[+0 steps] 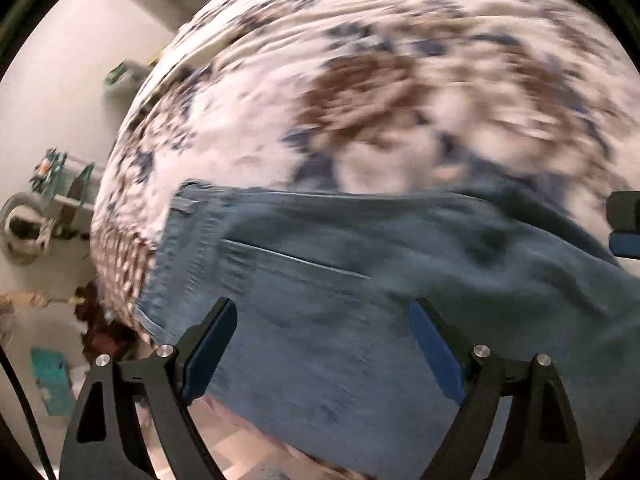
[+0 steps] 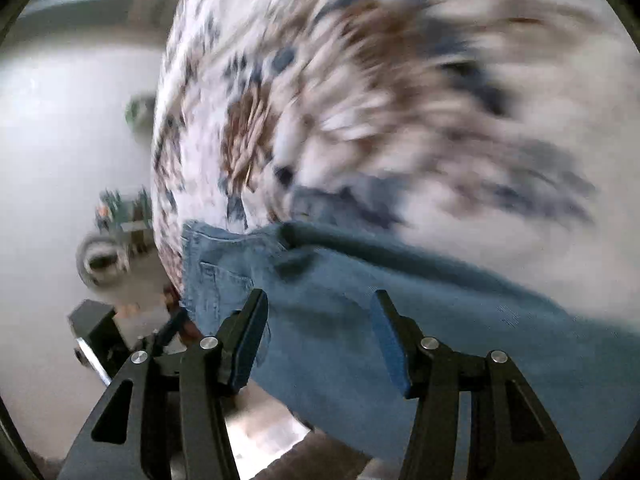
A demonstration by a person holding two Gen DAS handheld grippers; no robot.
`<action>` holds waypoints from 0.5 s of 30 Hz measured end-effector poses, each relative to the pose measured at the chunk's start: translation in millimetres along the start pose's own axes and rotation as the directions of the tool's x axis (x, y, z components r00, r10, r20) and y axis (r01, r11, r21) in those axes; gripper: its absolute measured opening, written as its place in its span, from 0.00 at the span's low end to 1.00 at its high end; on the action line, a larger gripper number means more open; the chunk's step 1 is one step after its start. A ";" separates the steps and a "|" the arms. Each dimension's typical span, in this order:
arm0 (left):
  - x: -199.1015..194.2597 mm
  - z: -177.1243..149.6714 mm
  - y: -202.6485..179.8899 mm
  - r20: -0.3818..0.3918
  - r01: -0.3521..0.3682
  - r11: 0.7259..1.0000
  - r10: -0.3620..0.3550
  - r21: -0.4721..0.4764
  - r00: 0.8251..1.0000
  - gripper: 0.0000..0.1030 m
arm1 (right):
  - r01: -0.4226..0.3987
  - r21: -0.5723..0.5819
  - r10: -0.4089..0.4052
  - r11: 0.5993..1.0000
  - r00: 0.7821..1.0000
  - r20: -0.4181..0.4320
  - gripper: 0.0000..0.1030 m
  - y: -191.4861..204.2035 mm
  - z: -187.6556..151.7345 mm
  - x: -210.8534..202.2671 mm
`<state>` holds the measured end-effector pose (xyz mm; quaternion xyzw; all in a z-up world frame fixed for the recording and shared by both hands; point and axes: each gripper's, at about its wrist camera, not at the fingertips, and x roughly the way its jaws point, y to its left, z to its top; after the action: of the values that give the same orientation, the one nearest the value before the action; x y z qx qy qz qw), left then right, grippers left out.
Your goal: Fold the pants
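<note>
We hold the left gripper [image 1: 324, 312] and right gripper [image 2: 320, 304] spread wide, gripping nothing. Both hover over blue jeans [image 1: 360, 300] lying on the patterned bedspread [image 1: 360, 80].

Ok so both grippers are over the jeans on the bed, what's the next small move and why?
Probably lower both and close on the denim. The left gripper and right gripper are open, holding nothing, above the jeans, which lie on the patterned bedspread. The blur hides the exact edge.

I'm in a home bedroom: a bed with a floral bedspread [image 1: 380, 92] ahead of my tool, cluttered shelves [image 1: 60, 196] off left.
</note>
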<state>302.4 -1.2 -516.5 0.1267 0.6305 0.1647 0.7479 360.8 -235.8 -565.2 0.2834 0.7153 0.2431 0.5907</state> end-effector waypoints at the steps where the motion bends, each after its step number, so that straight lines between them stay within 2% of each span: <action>1: 9.4 5.5 8.4 -0.007 -0.005 1.000 0.005 -0.011 1.000 0.85 | -0.006 -0.017 0.005 1.000 0.999 -0.036 0.55 6.4 10.3 14.1; 3: 26.3 14.9 23.3 -0.024 -0.005 1.000 0.005 -0.023 1.000 0.85 | 0.003 -0.024 -0.006 1.000 0.993 -0.122 0.55 20.7 31.4 55.7; 7: 52.6 25.9 41.2 -0.060 0.023 0.999 -0.024 -0.026 0.998 0.85 | 0.100 0.020 -0.093 0.995 0.969 -0.229 0.57 18.3 52.9 105.2; 10: 61.5 30.3 47.3 -0.082 0.052 0.998 -0.054 -0.030 0.995 0.85 | 0.056 0.018 -0.049 0.998 0.959 -0.280 0.58 18.1 51.5 106.9; 13: 69.0 33.1 46.9 -0.081 0.062 0.998 -0.064 -0.019 0.995 0.85 | 0.063 0.062 -0.046 0.996 0.971 -0.235 0.58 7.7 60.2 98.0; 15: 77.7 35.3 47.8 -0.099 0.073 0.997 -0.074 -0.019 0.992 0.86 | 0.045 0.074 -0.024 0.996 0.965 -0.260 0.58 5.9 62.8 105.9</action>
<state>344.8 74.6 -561.5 0.0893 0.6699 0.1480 0.7221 408.3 -157.4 -647.6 0.2602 0.8001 0.2392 0.4847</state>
